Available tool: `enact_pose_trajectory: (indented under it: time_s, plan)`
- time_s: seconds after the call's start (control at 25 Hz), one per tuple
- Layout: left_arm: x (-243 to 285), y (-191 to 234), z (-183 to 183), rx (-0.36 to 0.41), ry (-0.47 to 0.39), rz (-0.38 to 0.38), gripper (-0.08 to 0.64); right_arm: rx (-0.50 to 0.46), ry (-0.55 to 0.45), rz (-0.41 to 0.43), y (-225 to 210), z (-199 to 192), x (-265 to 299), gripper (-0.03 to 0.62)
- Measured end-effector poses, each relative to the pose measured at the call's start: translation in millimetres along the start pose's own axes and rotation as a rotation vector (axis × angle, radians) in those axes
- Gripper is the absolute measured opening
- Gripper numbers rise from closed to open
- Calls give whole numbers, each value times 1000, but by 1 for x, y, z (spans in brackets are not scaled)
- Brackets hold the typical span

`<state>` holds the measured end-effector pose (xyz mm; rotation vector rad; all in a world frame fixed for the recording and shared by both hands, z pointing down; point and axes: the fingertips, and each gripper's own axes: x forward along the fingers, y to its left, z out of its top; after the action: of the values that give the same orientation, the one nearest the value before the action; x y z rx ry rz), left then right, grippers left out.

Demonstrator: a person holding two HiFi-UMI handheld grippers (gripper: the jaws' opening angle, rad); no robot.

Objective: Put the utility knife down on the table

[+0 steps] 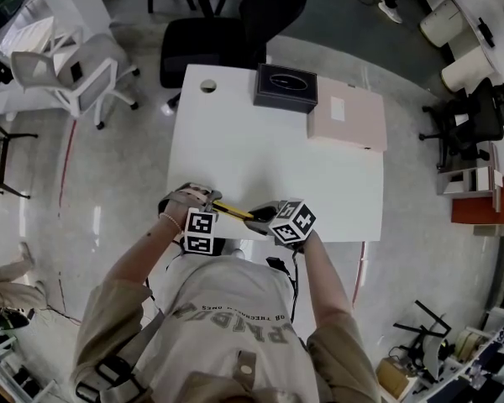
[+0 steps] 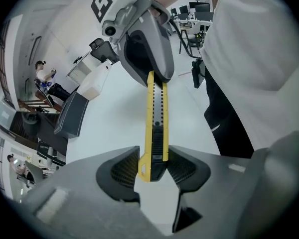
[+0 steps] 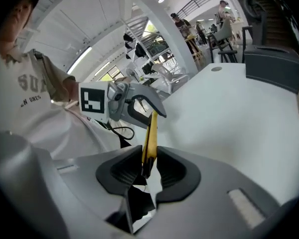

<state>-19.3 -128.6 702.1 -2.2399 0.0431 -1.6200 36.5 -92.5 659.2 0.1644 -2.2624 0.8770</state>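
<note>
Office floor with swivel chairs surrounds a white counter. A black box and a pink pad sit at its far side, well apart from the action. The near half is bare.

Near the counter's near-left corner, the knife hangs between the two grippers and appears to be held clear of the surface. The left gripper has its fingers clamped on the knife's butt end, where the slider and the hole are. The right gripper has the other end between its fingers, which stand slightly apart. They seem to frame the thin edge rather than press it. By that reading, the left gripper alone carries the knife.

The main risk is the one-ended hold. With most of the knife's length past the left fingers, it could pivot or droop in the pads as it is lowered, then land tip first and skid.

The right fingers still flank the tip, so a crooked pull-away could catch it and twist the knife out of the left grip.

The knife is also close to the near edge. Set down just there, it could overhang and tip toward the person's lap. A spot farther in looks safer.

Whether any blade is extended cannot be told.
</note>
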Motion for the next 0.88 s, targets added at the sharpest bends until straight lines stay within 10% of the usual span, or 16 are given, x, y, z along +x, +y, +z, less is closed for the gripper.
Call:
enact_pose_trajectory:
  time_s: [0.88]
  plan:
    - [31,-17,-11,-55,56,-211,173,-487,322,-341,-25,-34,35,121]
